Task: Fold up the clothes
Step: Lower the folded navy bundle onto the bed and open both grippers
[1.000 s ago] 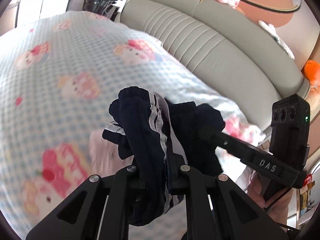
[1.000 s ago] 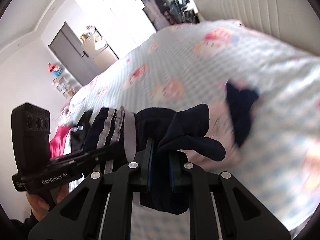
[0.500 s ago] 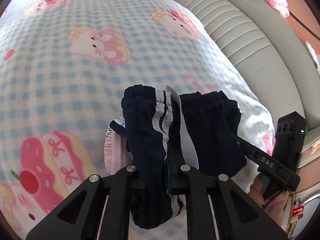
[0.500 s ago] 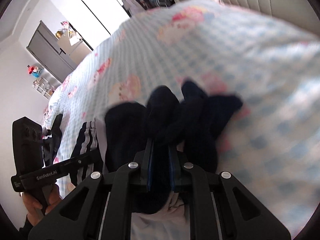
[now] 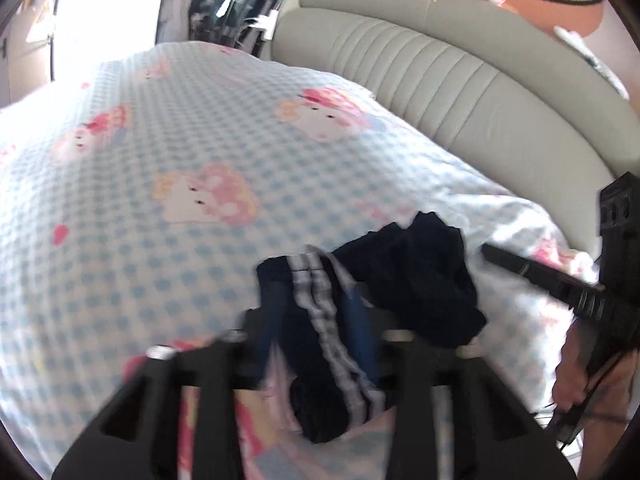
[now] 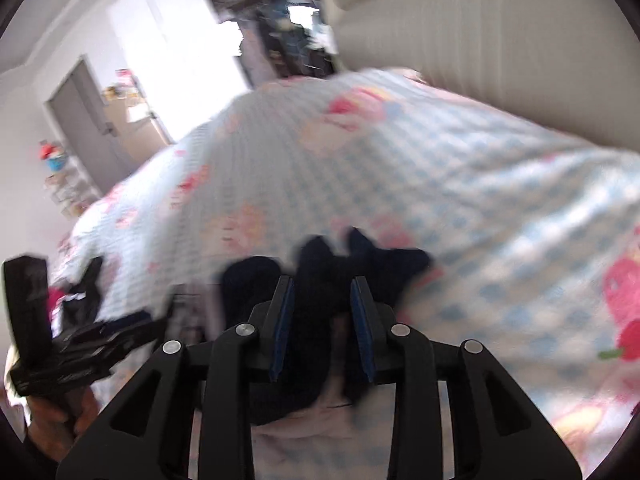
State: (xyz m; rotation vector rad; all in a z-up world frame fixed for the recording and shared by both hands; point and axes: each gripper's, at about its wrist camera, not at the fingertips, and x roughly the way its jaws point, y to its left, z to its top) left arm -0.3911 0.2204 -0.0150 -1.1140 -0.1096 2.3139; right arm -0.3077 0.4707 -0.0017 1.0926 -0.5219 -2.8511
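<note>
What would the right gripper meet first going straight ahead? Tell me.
The navy shorts bunched between the open fingers of the right gripper; beyond them, probably the checked bedspread, though blur hides depth.

Shorts [image 5: 360,304]: dark navy soft knit cloth w/ white woven stripes. Blanket [image 5: 168,168]: waffle-textured matt cloth, printed. Headboard [image 5: 460,80]: smooth padded leather-look w/ slight sheen. Grippers: matt black plastic, metal pins.

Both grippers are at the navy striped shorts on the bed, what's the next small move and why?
Probably draw both grippers straight back. The right gripper has its jaws spread, with the navy shorts loose between them. The left gripper looks parted too, though blurred. The shorts lie bunched on the checked bedspread over something pale pink, so pulling back gently should not drag them.
</note>
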